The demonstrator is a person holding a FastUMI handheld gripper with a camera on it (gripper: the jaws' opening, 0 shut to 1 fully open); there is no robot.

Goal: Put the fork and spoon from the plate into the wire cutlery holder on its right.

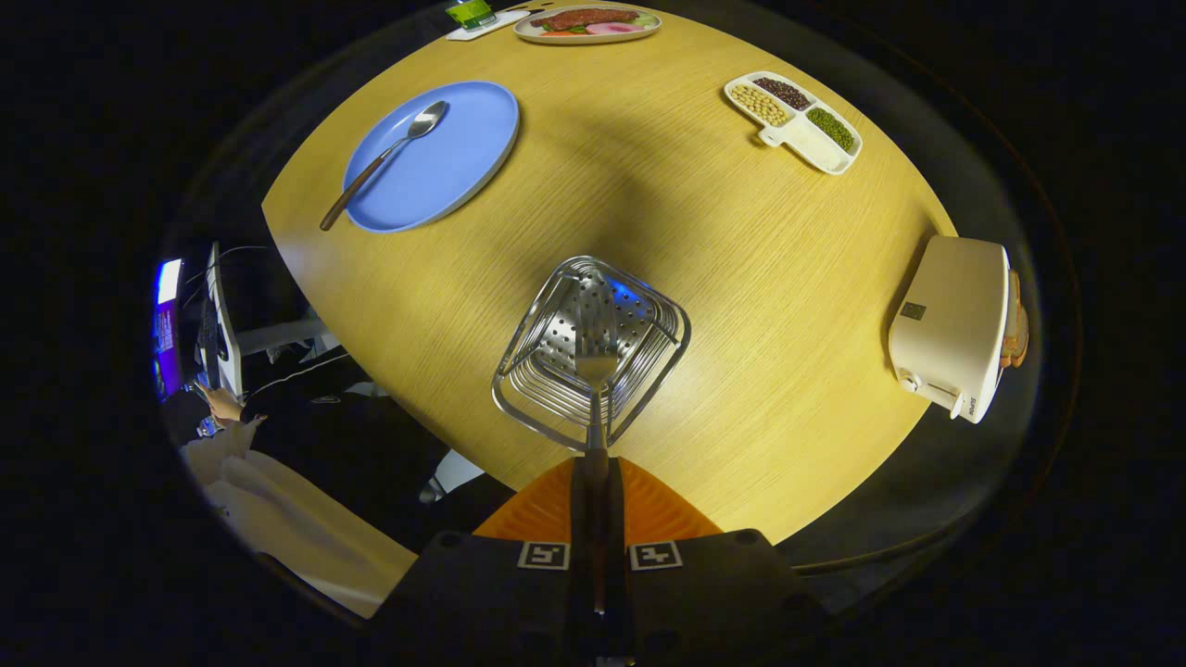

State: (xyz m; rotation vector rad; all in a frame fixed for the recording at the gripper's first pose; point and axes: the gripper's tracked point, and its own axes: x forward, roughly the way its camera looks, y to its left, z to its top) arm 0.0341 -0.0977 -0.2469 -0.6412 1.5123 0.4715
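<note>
While the hand-held gripper point(593, 463) clamps the fork point(596, 371), its tines point into the wire cutlery holder point(649, 371).

The table point(741, 306) is being lit brightly from above; a broad soft shadow is being cast across its middle. Straight edges are being bent by fisheye distortion, and surroundings are being left dark.

Just ahead of the closed fingers, shiny metal fork point(597, 357) and glossy wire cutlery holder point(593, 341) stand on smooth matt wood-grain table point(741, 278).
</note>
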